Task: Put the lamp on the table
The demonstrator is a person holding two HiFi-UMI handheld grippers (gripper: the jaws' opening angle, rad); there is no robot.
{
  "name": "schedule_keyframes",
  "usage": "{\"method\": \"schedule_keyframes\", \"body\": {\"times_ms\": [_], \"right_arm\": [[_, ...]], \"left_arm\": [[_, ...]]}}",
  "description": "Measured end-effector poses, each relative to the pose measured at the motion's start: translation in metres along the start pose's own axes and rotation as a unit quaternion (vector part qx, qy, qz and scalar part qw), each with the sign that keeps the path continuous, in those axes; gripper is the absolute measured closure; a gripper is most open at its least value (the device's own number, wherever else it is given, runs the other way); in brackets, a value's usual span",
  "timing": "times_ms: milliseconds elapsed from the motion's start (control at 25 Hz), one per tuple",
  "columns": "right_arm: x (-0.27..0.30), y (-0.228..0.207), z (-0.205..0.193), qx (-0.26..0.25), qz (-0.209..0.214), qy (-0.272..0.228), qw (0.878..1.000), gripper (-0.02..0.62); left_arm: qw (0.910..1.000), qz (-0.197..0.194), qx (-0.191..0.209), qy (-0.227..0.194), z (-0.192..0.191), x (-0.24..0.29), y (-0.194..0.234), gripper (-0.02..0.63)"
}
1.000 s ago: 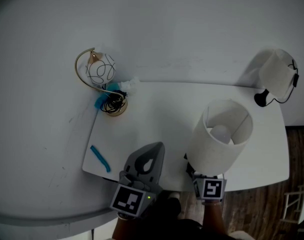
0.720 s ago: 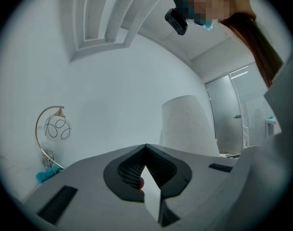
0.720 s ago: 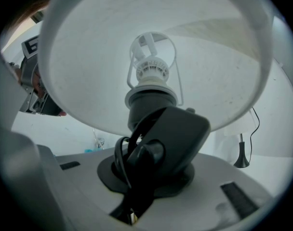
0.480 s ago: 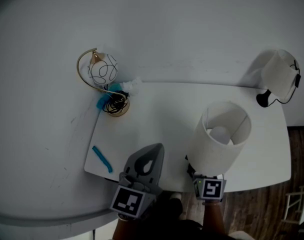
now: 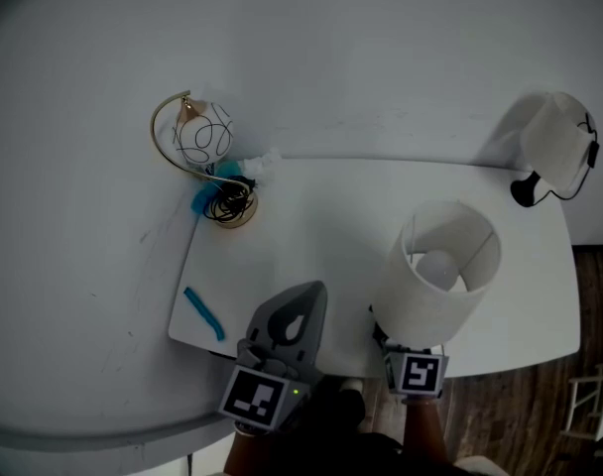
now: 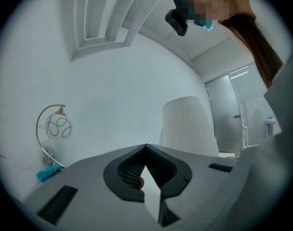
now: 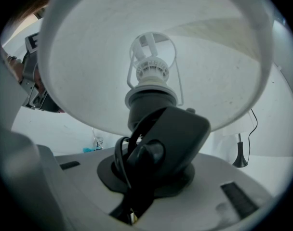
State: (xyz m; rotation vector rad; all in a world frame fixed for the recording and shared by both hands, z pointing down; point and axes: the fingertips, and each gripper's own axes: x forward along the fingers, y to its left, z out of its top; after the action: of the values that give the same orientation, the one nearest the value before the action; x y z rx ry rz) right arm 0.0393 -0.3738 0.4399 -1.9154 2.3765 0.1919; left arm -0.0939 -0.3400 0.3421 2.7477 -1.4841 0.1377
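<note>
The lamp has a white drum shade (image 5: 435, 276) and a black base with its cord coiled round it (image 7: 161, 143). My right gripper (image 5: 386, 337) is shut on that black base at the front edge of the white table (image 5: 311, 226), and the shade hides its jaws from above. In the right gripper view the shade (image 7: 88, 71) fills the top, with the bulb socket inside it. The frames do not show whether the base touches the table. My left gripper (image 5: 303, 300) hovers beside it to the left, shut and empty, its tips meeting (image 6: 145, 150).
A gold arc lamp with a globe (image 5: 202, 142) stands at the table's back left corner, with a blue thing (image 5: 200, 203) by its foot. Another white lamp on a black foot (image 5: 554, 147) stands at the back right. A blue strip (image 5: 200, 312) lies front left. Wooden floor (image 5: 589, 365) shows at the right.
</note>
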Motion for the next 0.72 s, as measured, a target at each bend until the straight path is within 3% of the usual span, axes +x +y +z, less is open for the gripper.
{"method": "schedule_keyframes", "body": {"times_ms": [720], "right_arm": [[-0.013,-0.002,-0.002,0.006,-0.003,-0.008,1.000,0.511]], "left_arm": [[0.9999,-0.015,0.002,-0.002,-0.001,0.000,-0.014,0.603]]}}
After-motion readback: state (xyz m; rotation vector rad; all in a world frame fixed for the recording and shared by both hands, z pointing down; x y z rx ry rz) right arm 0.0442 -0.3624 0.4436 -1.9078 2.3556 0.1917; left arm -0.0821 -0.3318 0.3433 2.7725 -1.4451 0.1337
